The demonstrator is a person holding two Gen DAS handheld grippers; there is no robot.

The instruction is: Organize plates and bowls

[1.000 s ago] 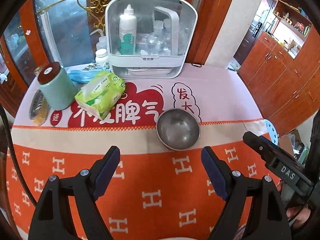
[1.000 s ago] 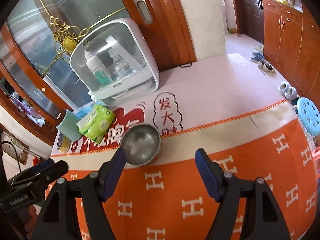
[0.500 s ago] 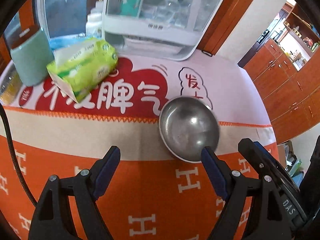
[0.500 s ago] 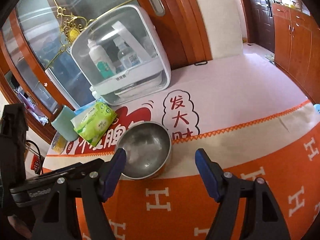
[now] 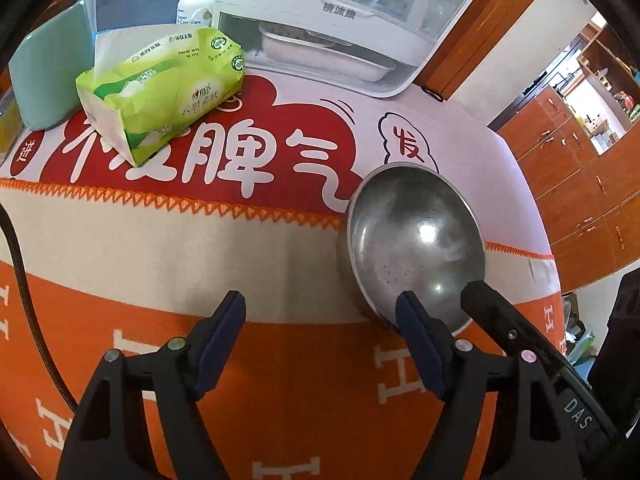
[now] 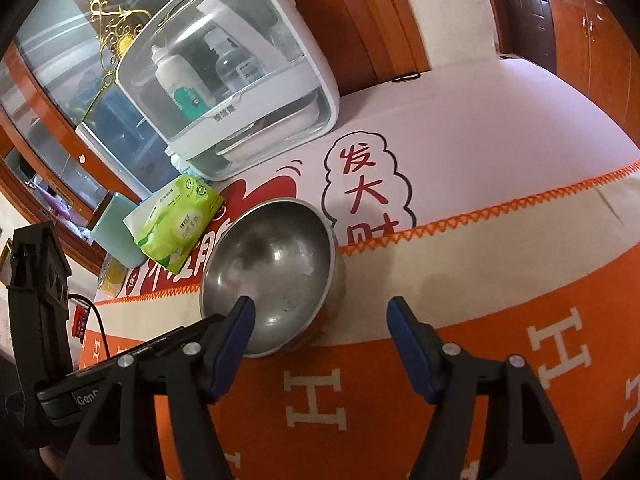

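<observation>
A single steel bowl (image 5: 416, 248) stands upright on the orange and cream tablecloth (image 5: 200, 256). My left gripper (image 5: 320, 320) hovers low at the bowl's near-left side, jaws closing; its right fingertip overlaps the near rim and only cloth lies between the fingers. My right gripper (image 6: 320, 316) is also closing. Its left finger reaches over the inside of the bowl (image 6: 276, 268) and its right finger stands outside, so the bowl's near-right wall lies between them, untouched by the pads. Each gripper shows at the edge of the other's view.
Behind the bowl are a green tissue pack (image 5: 160, 88), a teal canister (image 5: 48, 76), a white pill bottle (image 5: 196, 4) and a white box with a clear lid (image 6: 228, 76) holding bottles. The table's right edge drops toward wooden cabinets (image 5: 580, 184).
Both grippers have come down and closer to the bowl, which now looms larger. Both pairs of jaws have narrowed a little. The bowl has not moved.
</observation>
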